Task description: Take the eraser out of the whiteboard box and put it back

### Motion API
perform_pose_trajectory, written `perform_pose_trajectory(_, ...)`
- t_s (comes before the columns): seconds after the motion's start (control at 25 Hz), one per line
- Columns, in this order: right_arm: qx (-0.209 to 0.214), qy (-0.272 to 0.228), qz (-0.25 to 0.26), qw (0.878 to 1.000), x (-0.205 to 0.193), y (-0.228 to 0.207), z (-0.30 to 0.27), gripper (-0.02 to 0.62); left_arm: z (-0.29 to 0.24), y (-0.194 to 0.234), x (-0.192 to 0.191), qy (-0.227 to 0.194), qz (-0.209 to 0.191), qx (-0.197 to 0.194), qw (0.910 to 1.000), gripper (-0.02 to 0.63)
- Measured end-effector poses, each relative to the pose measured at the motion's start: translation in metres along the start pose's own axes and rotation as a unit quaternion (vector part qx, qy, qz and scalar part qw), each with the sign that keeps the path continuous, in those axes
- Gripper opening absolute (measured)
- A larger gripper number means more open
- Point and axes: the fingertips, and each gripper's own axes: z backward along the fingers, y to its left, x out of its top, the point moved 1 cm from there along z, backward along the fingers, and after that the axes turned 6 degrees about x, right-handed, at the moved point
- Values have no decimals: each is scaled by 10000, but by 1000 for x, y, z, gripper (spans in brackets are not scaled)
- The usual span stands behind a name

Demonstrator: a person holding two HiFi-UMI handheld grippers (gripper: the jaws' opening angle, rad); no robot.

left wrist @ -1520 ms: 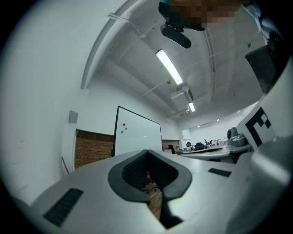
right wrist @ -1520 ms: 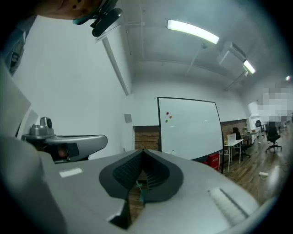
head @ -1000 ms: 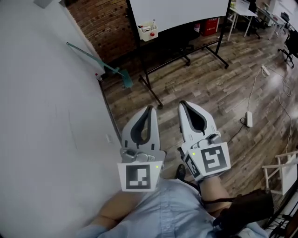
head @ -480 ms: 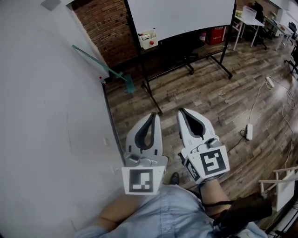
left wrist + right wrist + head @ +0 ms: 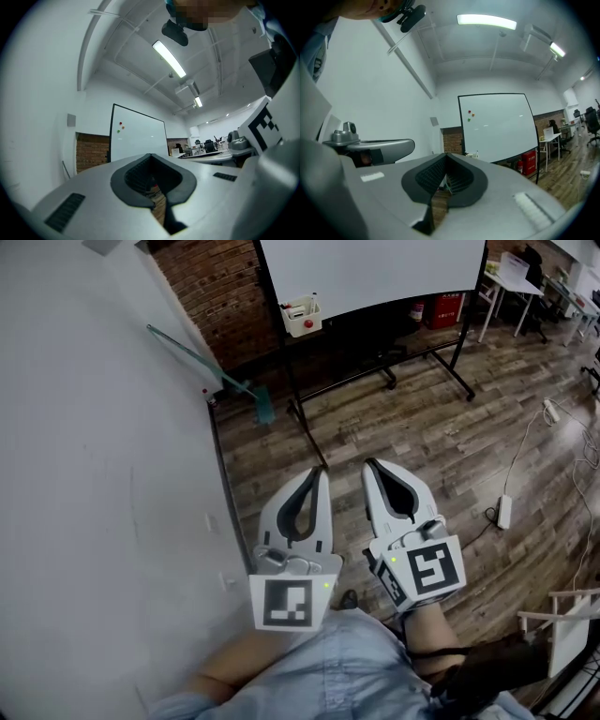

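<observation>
Eraser too small to pick out from here; going by the task, it sits in the small white box [image 5: 301, 317] hung at the lower left edge of the whiteboard [image 5: 375, 268]. Something red and a few upright sticks show inside the box, but you can't tell which item is which. The box is well apart from you, across the wood floor [image 5: 422, 418].

The left gripper [image 5: 322, 471] and right gripper [image 5: 367, 463] are held side by side in front of you and point roughly toward the board. Fingers on both are clenched together, with nothing between them.

Handling guess: the eraser is likely light, with a stiff back and a soft felt face, and not fragile. Take it across the hard back's narrow sides, not on the felt, which would squash and slip. A light squeeze should do.

The box looks small and only hooked on, so it may rock. Lift straight up and out, and open the fingers before you reach in, because the space looks tight.
</observation>
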Motion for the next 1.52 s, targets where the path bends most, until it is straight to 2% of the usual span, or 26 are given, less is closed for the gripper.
perform_pose_trajectory(0.36,-89,150,102,9998,-7,-42,-68,2,-79,36,-20,-26,353,-71,9993,5)
perform_pose_trajectory(0.6,-171,158,182,9996,2,-70,-133,2,-140,71,-21,-129,264,-221,9993,5)
perform_pose_trajectory(0.88,-176,156,293,9993,5,-89,-207,2,-200,119,-24,-240,398,-214,9987,5)
perform_pose_trajectory(1.2,-156,189,386,9990,11,-100,-251,2,-235,148,-22,-345,486,-199,9980,5)
perform_pose_trajectory(1.52,-73,206,358,9991,6,-119,-276,2,-260,157,-36,-194,433,-141,9988,5)
